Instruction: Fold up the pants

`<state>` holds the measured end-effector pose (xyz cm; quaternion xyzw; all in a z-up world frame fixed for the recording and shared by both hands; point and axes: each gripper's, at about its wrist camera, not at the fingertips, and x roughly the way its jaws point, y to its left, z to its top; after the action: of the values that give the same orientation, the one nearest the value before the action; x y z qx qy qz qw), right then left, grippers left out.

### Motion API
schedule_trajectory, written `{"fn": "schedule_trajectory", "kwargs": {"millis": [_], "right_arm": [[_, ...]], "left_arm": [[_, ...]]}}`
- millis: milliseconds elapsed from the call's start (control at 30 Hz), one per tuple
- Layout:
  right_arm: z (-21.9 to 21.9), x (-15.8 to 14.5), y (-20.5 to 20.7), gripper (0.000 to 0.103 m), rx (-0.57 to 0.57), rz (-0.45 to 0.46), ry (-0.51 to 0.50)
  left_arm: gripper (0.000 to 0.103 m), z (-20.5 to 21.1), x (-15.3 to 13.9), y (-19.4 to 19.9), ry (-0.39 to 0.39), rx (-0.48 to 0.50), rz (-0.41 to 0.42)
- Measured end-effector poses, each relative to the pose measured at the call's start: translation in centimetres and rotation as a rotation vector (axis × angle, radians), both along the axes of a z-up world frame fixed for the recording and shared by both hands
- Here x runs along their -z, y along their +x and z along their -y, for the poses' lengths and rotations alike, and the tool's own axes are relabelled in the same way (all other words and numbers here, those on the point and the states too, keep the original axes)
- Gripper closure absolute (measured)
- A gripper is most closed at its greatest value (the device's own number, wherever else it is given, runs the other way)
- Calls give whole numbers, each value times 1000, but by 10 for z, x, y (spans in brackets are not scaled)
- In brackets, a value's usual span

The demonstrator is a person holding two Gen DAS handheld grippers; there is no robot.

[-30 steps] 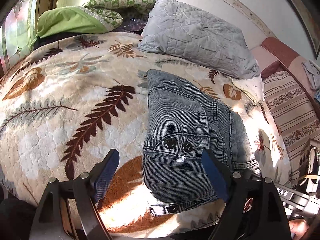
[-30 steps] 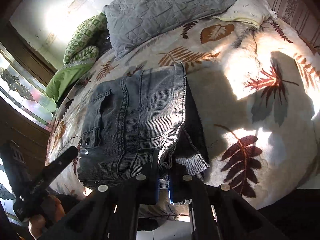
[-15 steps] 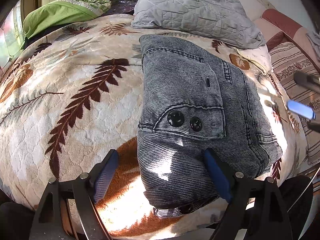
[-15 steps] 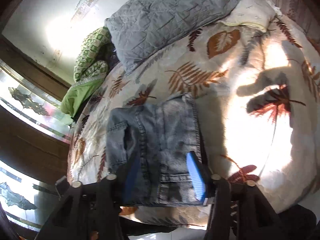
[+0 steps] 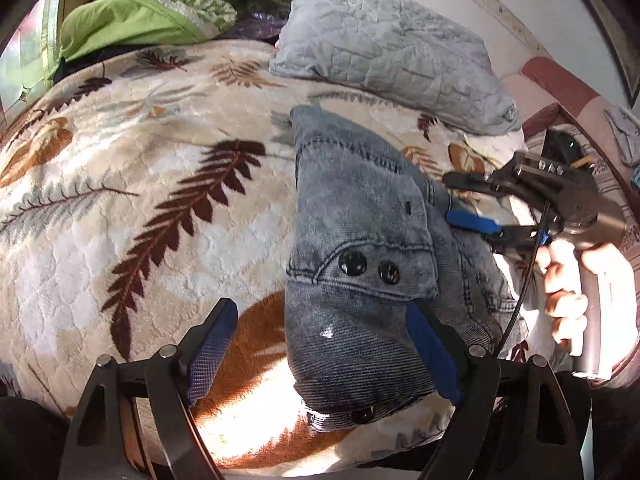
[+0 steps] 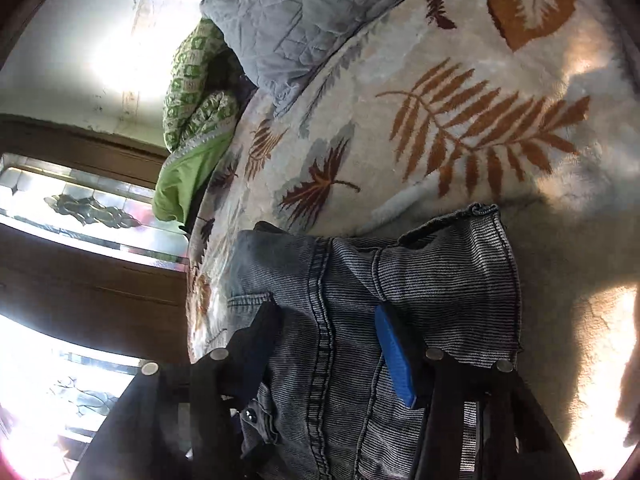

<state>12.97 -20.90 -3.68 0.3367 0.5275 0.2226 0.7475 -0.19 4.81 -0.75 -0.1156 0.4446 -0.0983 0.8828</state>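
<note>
I see the folded pants [image 5: 360, 248] lying on the leaf-print blanket [image 5: 140, 200] of the bed, just below the grey pillow [image 5: 384, 48]. My left tool [image 5: 324, 344] is spread wide over the near edge (gripping nothing). My right tool [image 6: 324, 352] is spread too, pads on the denim.

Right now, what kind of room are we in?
Most likely a bedroom: the folded jeans lie on a bed under a leaf-print blanket, with a grey quilted pillow near a patterned glass window.
</note>
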Motion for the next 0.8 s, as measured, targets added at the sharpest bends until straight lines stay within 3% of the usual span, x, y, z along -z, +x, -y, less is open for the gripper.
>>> {"fn": "schedule_trajectory", "kwargs": {"millis": [67,133,233,333,467,567,633,667,700,800], "right_arm": [[-2,6,-1,48,-3,-9,-5],[-1,9,-2,48,20,-34,0],[-19,-15,-4,45,-26,-14,-174],[-50,-52,-7,40,-100,85,-315],[-95,-79,0,40,-219,172,-313],[-104,-56,18,39,-238,94,-225],[-104,-18,32,39,-219,-16,-284],[-100,-2,35,40,-197,-75,-263],[-97,1,33,41,-171,-74,-226],[-104,-23,24,40,-190,2,-291]], "left_arm": [[16,2,3,2,47,-4,-10],[15,10,31,10,58,47,-127],[15,9,29,11,50,43,-101],[15,9,33,11,39,40,-101],[14,9,33,11,36,47,-98],[14,8,32,9,36,49,-94],[15,7,33,10,28,50,-91],[14,6,33,10,21,51,-91],[15,4,33,9,7,52,-88],[15,2,33,9,-11,54,-91]]}}
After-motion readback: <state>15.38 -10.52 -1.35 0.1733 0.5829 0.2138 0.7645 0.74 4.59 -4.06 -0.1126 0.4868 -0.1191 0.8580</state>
